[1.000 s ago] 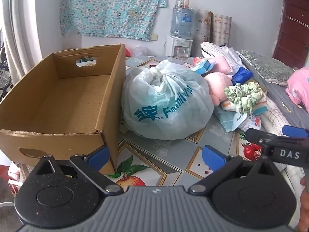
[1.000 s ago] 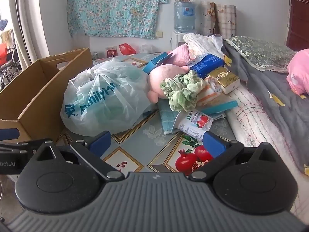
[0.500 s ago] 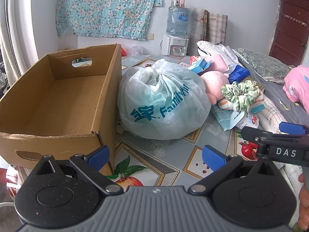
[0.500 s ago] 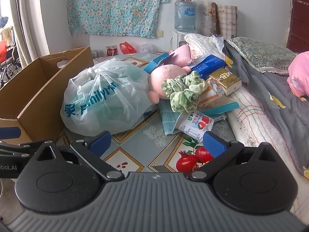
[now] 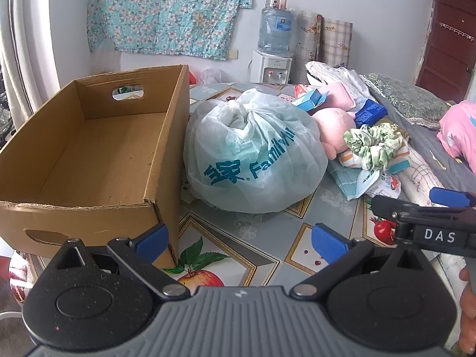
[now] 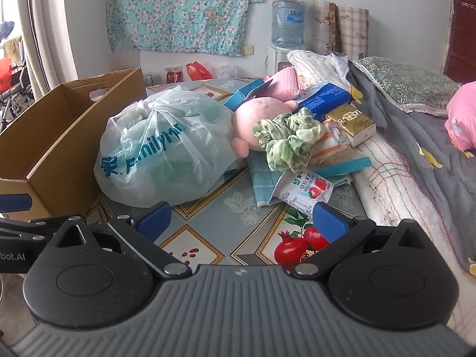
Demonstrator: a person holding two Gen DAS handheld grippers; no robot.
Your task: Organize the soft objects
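Surface: fruit-print tablecloth (image 5: 238, 255) | On it: cardboard box (image 5: 89, 154); tied plastic bag (image 5: 253, 154); blue towel (image 6: 263, 178); strawberry packet (image 6: 306, 190)

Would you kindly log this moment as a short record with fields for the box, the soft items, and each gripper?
box: cardboard box, open top, nothing visible inside, at the table's left
bag: tied plastic bag, on the table beside the box's right wall
plush: pink plush toy, behind the bag
scrunchie: green scrunchie, lying against the plush
left gripper: left gripper, open, holding nothing, short of the bag
right gripper: right gripper, open, holding nothing, facing the pile
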